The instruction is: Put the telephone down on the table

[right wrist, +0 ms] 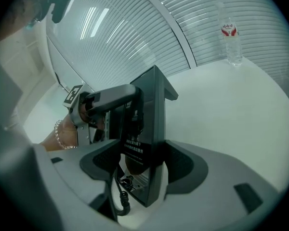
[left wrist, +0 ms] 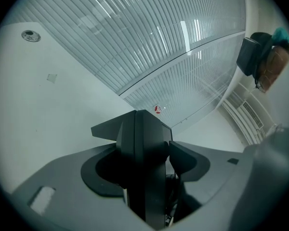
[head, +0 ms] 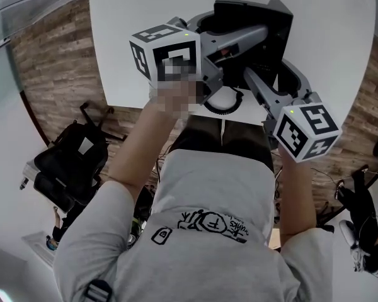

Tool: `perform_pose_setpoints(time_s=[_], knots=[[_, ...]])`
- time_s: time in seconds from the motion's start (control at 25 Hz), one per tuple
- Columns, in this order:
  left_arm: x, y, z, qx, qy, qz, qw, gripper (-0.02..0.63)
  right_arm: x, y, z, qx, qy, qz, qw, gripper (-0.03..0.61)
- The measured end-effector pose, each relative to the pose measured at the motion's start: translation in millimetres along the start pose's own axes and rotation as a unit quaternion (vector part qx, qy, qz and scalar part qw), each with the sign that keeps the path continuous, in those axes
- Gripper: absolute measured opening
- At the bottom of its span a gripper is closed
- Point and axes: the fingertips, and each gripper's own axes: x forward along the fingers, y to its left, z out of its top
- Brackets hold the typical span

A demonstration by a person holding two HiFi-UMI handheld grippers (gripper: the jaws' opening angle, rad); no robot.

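Both tongs are on the job! In the head view, the left tongs (head: 242, 39) reach in from the left and the right tongs (head: 255, 77) come up from the lower right. They meet on the black telephone (head: 258, 11), which sits right between the two tips over the white tabletop (head: 123, 17). Whether the telephone touches that tabletop, this angle does not settle.

Over to the left gripper view: the left tongs (left wrist: 147, 160) are clamped on a black upright edge of the telephone, which fills the gap from pad to pad. Beyond the tips there is only pale wall and slatted blinds.

Now the right gripper view: the right tongs (right wrist: 142, 160) are narrow and pinch a thin black panel of the telephone, standing upright between the pads. A coiled cord (right wrist: 119, 196) hangs just left of the grip. The left tongs come in from the far left at the telephone's upper part, with a bead bracelet (right wrist: 59, 134) behind them. Well beyond the tips to the right, a water bottle (right wrist: 230, 32) stands on the tabletop.
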Motion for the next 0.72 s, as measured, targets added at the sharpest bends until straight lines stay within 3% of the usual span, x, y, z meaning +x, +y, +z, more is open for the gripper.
perform_pose_setpoints(time_s=[0.52,0.72], knots=[[21,36,-4,-0.003,0.025,0.011,0.9996,0.293,29,-25,-6,0.03,0.008,0.001,1.0,0.276],[24,37,-10,0.018,0.034,0.014,0.9992,0.293,33,-29,-13,0.039,0.004,0.005,0.999,0.276]])
